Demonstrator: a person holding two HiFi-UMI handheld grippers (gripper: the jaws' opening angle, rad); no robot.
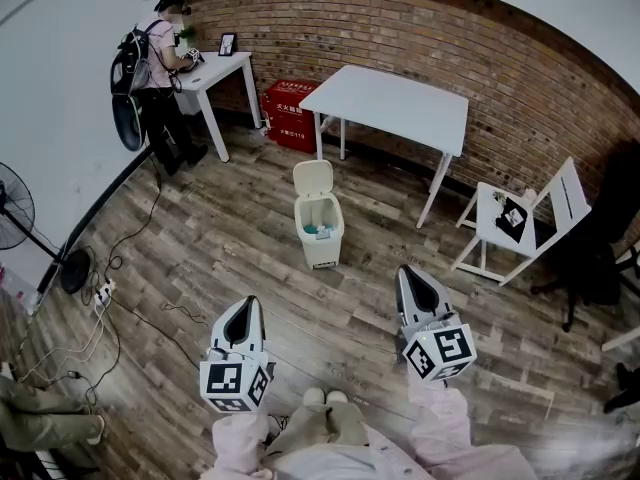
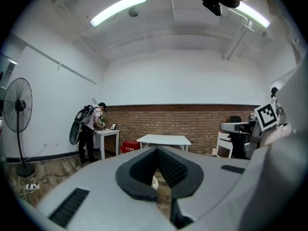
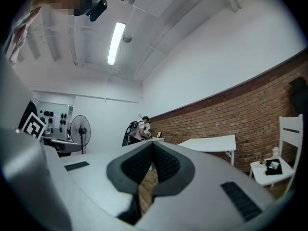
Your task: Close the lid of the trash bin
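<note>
Wood floor: trash bin (image 1: 320, 230), lid (image 1: 312, 177) upright, stands well ahead, midway between left gripper (image 1: 249, 303) and right gripper (image 1: 404, 271), fingers closed, empty.

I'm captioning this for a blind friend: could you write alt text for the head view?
A small white trash bin stands on a wooden floor with its lid raised. Below, the left gripper and right gripper, both shut and empty, point toward it from a distance.

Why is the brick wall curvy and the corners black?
Head view: the wide lens bends the brick wall into an arc and blackens the corners. Left gripper view: the ceiling lamp glares white. Right gripper view: black corners too.
</note>
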